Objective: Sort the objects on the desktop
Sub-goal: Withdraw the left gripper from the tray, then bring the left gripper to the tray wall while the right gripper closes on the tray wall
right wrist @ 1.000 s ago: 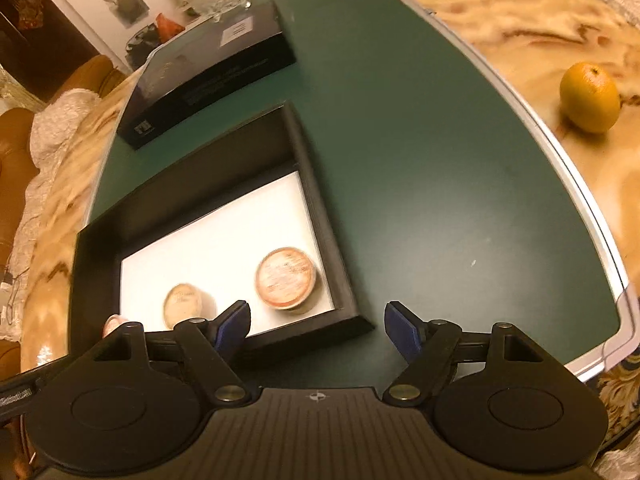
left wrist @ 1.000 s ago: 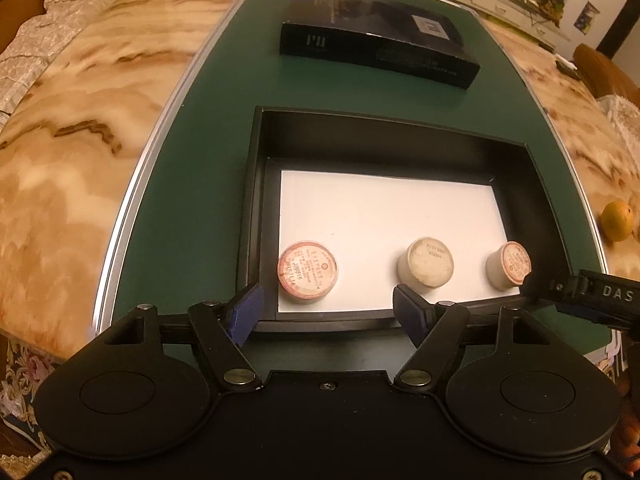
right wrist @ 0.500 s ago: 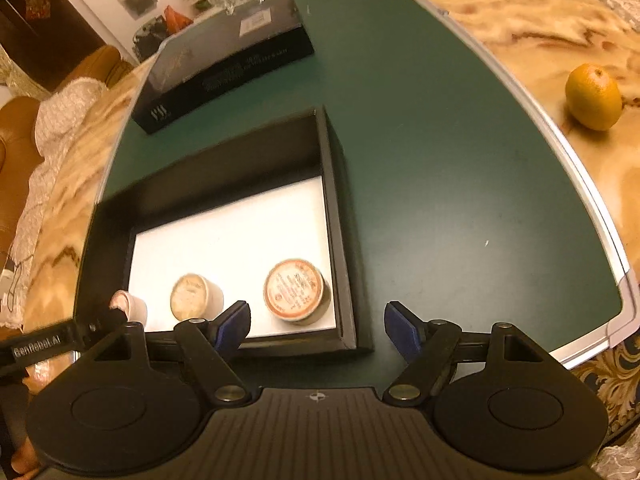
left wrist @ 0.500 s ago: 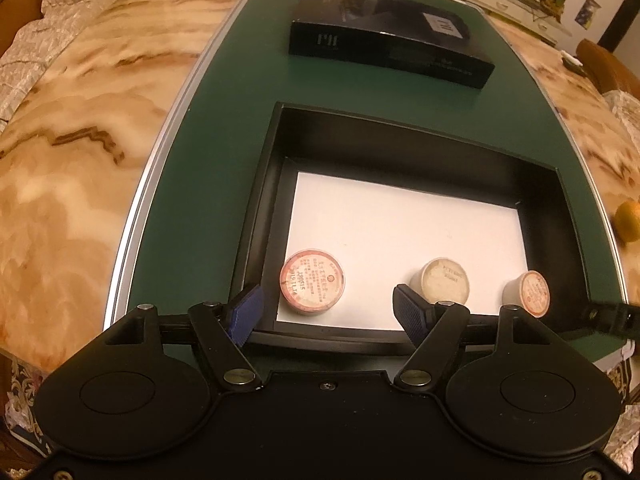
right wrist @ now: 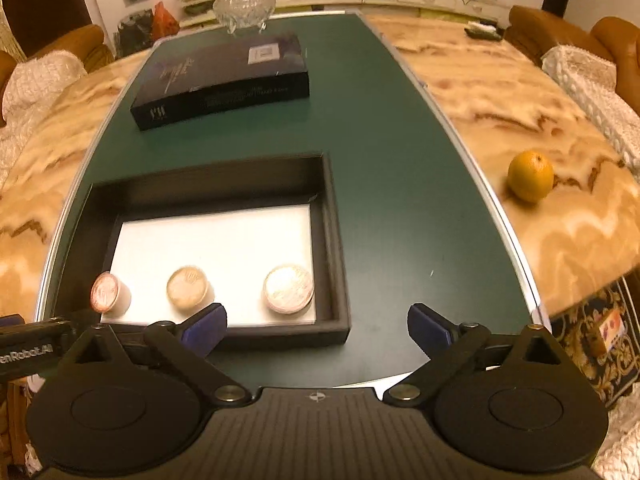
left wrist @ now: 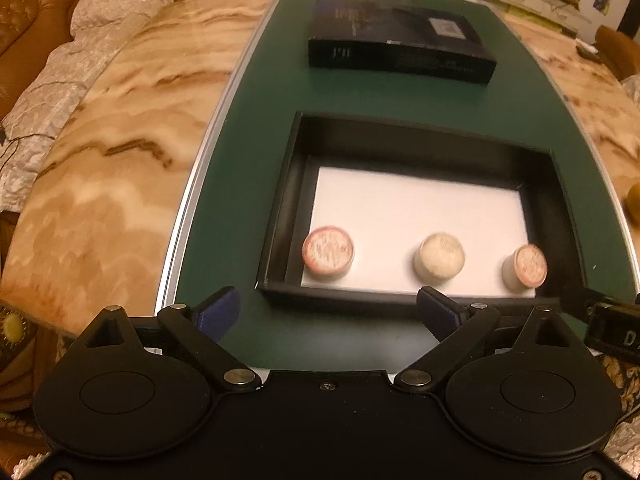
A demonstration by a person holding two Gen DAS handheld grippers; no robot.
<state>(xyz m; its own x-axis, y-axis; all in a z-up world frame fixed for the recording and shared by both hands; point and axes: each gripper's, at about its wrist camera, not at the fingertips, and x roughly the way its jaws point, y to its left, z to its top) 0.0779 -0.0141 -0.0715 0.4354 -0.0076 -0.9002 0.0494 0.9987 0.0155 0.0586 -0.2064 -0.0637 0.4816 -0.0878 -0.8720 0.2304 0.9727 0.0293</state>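
A black open box (left wrist: pixel 424 132) with a white floor sits on the green mat (left wrist: pixel 260 160); it also shows in the right wrist view (right wrist: pixel 328 216). Three small round containers stand along its near side: a pink-rimmed one at left (left wrist: pixel 329 251), a cream one in the middle (left wrist: pixel 440 255), a pink-rimmed one tilted at right (left wrist: pixel 526 267). In the right wrist view they are the left one (right wrist: pixel 110 294), the middle one (right wrist: pixel 189 289) and the right one (right wrist: pixel 288 288). My left gripper (left wrist: pixel 328 314) is open and empty just in front of the box. My right gripper (right wrist: pixel 316 326) is open and empty at the box's near right corner.
A closed dark box (left wrist: pixel 400 44) (right wrist: pixel 224 80) lies farther back on the mat. A glass bowl (right wrist: pixel 244 4) stands behind it. An orange (right wrist: pixel 531 176) sits on the marble table (right wrist: pixel 520 92) to the right. Sofas surround the table.
Both grippers have drawn back and up from the box, both staying open. The three containers stay in place.
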